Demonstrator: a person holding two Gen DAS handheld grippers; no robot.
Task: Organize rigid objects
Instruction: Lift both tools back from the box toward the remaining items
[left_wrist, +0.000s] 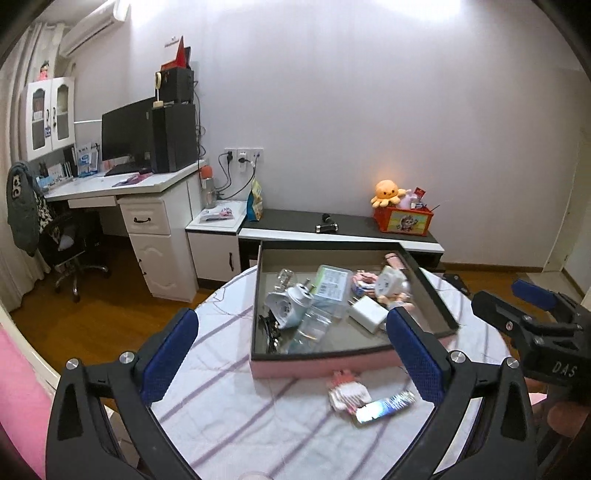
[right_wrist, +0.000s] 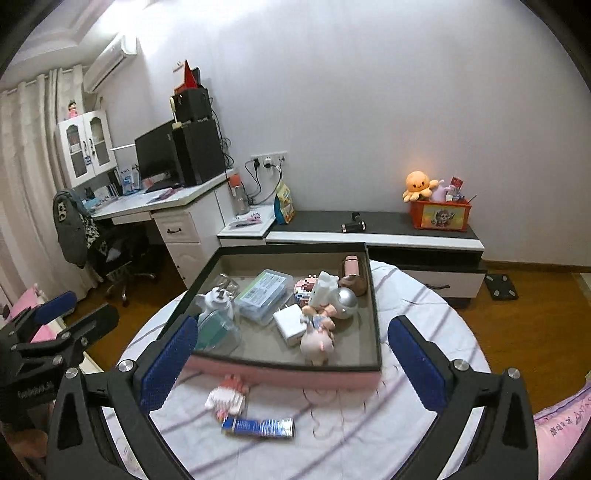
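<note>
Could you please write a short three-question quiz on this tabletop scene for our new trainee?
1. True or false: the white charger lies inside the pink box.
2. Which things lie on the tablecloth outside the box? A) the silver ball B) the blue tube and the pink block figure C) the clear case
3. Fill in: both the left gripper and the right gripper are ____ and hold nothing.

Key: 1 true; 2 B; 3 open.
</note>
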